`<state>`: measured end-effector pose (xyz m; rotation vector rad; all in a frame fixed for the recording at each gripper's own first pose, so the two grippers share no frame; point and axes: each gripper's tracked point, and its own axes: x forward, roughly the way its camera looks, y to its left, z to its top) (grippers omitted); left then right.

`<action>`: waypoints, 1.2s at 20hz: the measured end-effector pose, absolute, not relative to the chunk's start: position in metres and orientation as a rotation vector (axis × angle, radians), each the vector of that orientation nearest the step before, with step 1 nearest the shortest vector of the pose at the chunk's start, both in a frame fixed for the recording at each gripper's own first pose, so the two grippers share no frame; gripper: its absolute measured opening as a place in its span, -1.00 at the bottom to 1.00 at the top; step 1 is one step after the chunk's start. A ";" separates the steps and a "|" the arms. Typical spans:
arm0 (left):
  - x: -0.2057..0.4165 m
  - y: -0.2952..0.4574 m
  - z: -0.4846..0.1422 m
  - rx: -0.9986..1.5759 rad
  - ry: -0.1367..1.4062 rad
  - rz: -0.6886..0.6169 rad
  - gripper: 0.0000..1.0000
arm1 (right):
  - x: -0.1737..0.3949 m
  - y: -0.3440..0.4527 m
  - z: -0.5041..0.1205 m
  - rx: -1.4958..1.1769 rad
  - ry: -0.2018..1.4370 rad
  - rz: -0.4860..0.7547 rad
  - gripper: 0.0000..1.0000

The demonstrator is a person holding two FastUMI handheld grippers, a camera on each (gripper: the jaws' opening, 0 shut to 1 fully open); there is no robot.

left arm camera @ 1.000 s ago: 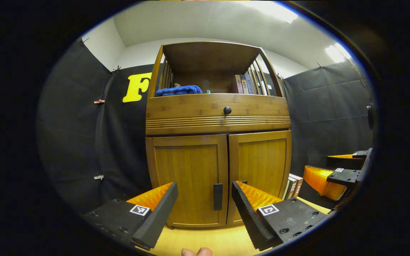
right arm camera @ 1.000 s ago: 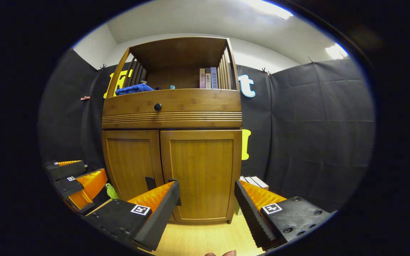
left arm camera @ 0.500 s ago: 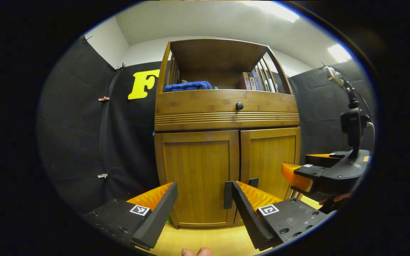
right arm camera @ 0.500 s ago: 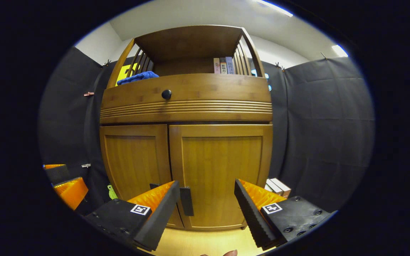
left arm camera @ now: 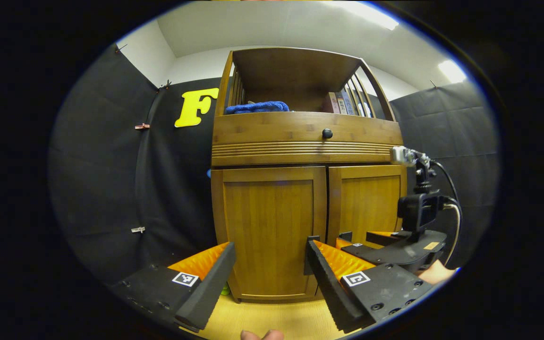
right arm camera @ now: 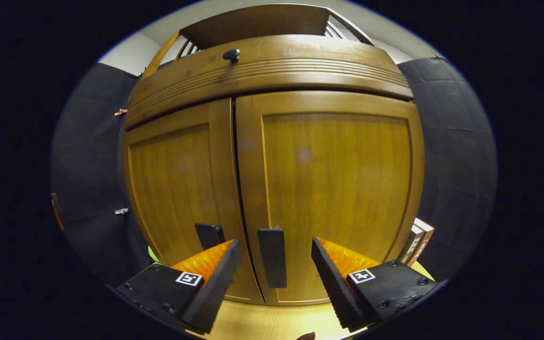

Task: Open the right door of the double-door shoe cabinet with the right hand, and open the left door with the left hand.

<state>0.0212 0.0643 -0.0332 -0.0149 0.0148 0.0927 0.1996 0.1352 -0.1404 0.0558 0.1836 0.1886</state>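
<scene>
Right tool (right arm camera: 274, 271): fingers spread wide, nothing between them but air; the right door's handle (right arm camera: 272, 257) stands in the gap, beyond the tips, contact not evident. Right door (right arm camera: 333, 189) is shut, flush with the left door (right arm camera: 173, 189), which is also shut; the left door's handle (right arm camera: 209, 234) shows just above this tool's left finger. Light wood floor (right arm camera: 262, 323) runs under the cabinet's base. To the right of the cabinet, low down, books (right arm camera: 416, 243) stand against the black wall. Above the doors, the drawer front with a dark knob (right arm camera: 231, 55). Left tool (left arm camera: 269, 278): fingers also wide apart, gripping nothing, held back from the cabinet (left arm camera: 307, 189); the left door (left arm camera: 269, 231) fills the gap between them, and its handle (left arm camera: 307, 255) sits partly hidden behind the right finger. Fingertips of a person's hand (left arm camera: 261, 335) show at the bottom edge. In the left gripper view the right tool (left arm camera: 347, 243) appears lower right, close to the right door (left arm camera: 369, 203), with a small camera on a stalk (left arm camera: 418, 208) and a cable on top. Farther up: knob (left arm camera: 327, 133) on the drawer, then an open shelf with a blue cloth (left arm camera: 258, 107) on the left and books (left arm camera: 343, 103) upright on the right. Ceiling lights (left arm camera: 451, 71) beyond.
</scene>
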 end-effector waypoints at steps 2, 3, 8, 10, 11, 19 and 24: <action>0.024 0.066 -0.035 -0.009 0.022 0.105 0.89 | 0.214 0.139 -0.149 0.074 0.184 0.179 0.87; 0.024 0.067 -0.036 -0.006 0.025 0.112 0.89 | 0.218 0.141 -0.153 0.080 0.186 0.176 0.72; 0.026 0.067 -0.040 0.026 0.045 0.134 0.89 | 0.230 0.144 -0.157 0.120 0.174 0.173 0.10; 0.027 0.064 -0.042 0.031 0.057 0.136 0.89 | 0.232 0.145 -0.153 0.103 0.158 0.181 -0.08; 0.028 0.063 -0.041 0.034 0.060 0.138 0.89 | 0.231 0.146 -0.157 0.085 0.168 0.187 -0.24; 0.022 0.043 -0.029 0.039 0.045 0.142 0.94 | 0.193 0.139 -0.157 0.080 0.211 0.301 -0.52; 0.015 0.027 -0.020 0.026 0.038 0.133 0.94 | 0.153 0.118 -0.151 0.100 0.208 0.341 -0.52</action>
